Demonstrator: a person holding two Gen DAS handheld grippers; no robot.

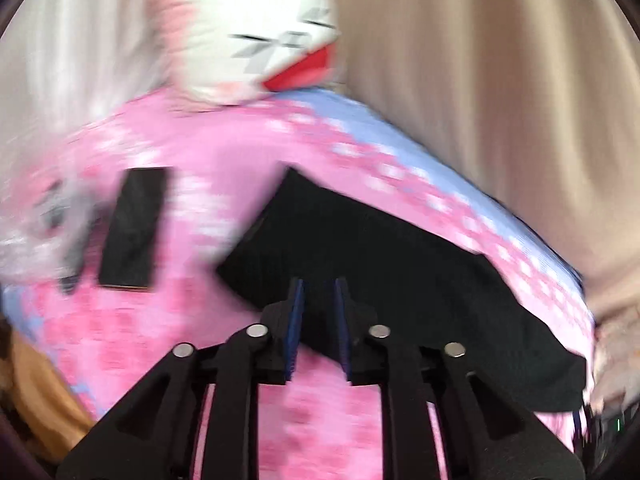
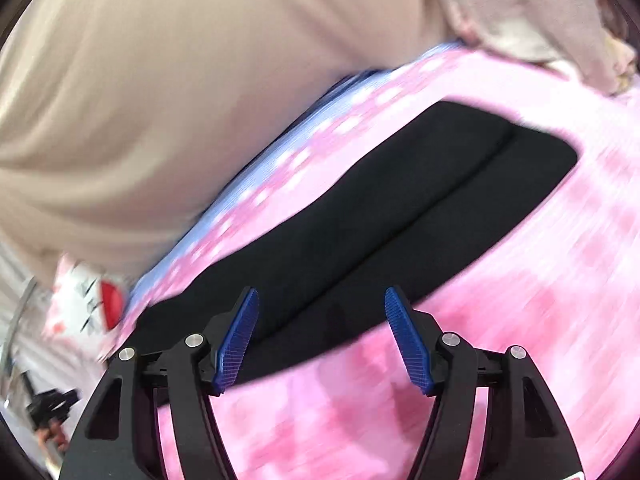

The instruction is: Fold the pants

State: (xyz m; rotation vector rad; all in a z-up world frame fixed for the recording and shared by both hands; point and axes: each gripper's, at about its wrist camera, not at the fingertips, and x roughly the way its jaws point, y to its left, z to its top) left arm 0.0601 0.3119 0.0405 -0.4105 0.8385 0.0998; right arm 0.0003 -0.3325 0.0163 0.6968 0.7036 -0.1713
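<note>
While the pants (image 2: 360, 216) lie flat as one long dark band on the pink blanket (image 2: 500, 320), legs stacked together with a seam line running down the middle, neither gripper holds anything, so the lengthwise fold looks done and the step in hand reads as the gap between folds. The right gripper (image 2: 320, 336) hangs over the near long edge of the pants with its jaws wide and nothing between the blue pads (image 2: 408, 340). The left gripper (image 1: 318, 328) hangs over one end of the pants (image 1: 400, 264), its jaws narrow but parted, the pads (image 1: 294, 328) clear of the cloth as far as the blur lets me judge. Beyond that end of the pants, further out on the blanket, lies a flat black rectangle (image 1: 134, 226), and past it at the blanket's far edge a white plush toy (image 1: 256, 32); a beige curtain (image 2: 160, 80) hangs along the side of the pants away from the grippers. Next, I judge, the band needs a crosswise fold: each gripper must pinch a corner of the same short end through both layers, lift it only slightly and carry it along the pants to the other end. The left jaws must open wider first. A grip on the top layer alone would pull the legs apart.
</note>
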